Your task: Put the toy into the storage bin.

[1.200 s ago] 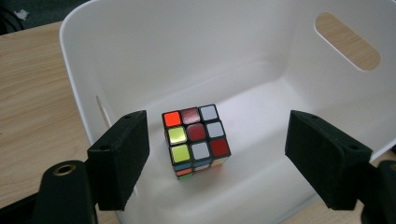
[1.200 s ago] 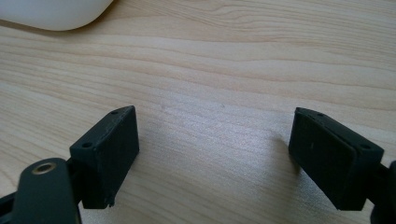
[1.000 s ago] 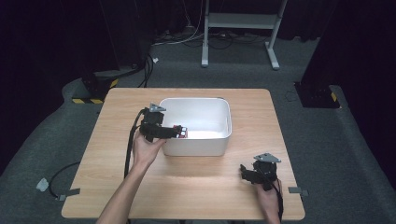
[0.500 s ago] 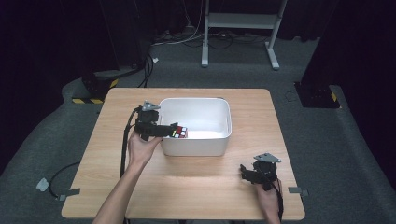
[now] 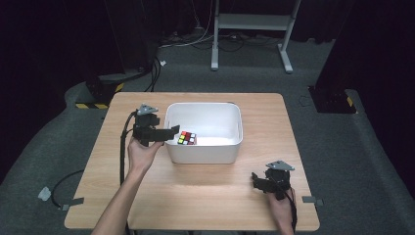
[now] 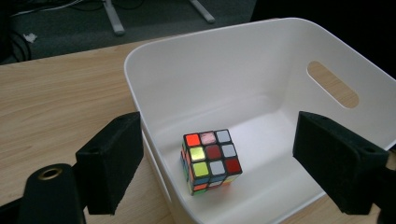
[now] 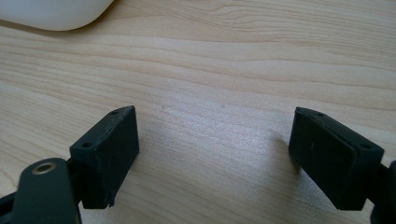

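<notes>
Jaws of the left gripper [image 5: 169, 132] have just been opening and now stand wide apart, pressing on nothing, at the left rim of the bin [image 5: 230, 147]; the cube [image 6: 210, 161] lies free on the bin's floor near its left wall, between and beyond them in the left gripper view. Jaws of the right gripper [image 5: 257, 181] also gape wide and empty, low over the bare surface [image 5: 293, 122] near its front right corner.

Left hand-held gripper [image 5: 169, 132] just opened (empty); right hand-held gripper [image 5: 258, 180] gapes.
</notes>
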`<state>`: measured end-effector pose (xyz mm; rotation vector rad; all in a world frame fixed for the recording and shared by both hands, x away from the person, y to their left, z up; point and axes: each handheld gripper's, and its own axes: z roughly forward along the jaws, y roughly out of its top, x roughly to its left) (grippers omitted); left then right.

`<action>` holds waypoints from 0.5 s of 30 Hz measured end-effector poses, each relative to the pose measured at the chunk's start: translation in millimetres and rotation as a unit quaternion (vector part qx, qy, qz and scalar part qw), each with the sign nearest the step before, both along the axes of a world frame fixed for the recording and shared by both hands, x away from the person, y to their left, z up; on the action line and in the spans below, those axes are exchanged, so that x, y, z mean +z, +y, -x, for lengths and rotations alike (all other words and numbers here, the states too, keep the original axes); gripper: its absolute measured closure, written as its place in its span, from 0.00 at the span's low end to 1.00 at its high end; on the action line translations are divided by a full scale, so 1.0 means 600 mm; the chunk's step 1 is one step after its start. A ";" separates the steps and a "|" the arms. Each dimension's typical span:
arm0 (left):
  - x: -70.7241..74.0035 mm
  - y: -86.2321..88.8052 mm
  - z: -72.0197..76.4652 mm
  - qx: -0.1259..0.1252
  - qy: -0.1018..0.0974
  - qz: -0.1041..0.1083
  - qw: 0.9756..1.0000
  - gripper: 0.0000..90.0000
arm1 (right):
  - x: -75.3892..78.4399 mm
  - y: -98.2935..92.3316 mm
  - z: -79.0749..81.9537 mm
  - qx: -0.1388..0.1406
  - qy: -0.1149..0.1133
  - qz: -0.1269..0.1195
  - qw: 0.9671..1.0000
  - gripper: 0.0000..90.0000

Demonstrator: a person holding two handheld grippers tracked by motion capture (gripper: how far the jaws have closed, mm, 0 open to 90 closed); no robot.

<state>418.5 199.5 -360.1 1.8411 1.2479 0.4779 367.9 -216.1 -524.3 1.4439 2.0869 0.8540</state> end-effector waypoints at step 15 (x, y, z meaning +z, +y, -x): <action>0.009 0.029 0.011 0.013 -0.005 -0.001 1.000 0.19 | 0.000 0.000 0.000 0.000 0.000 0.000 1.000 0.18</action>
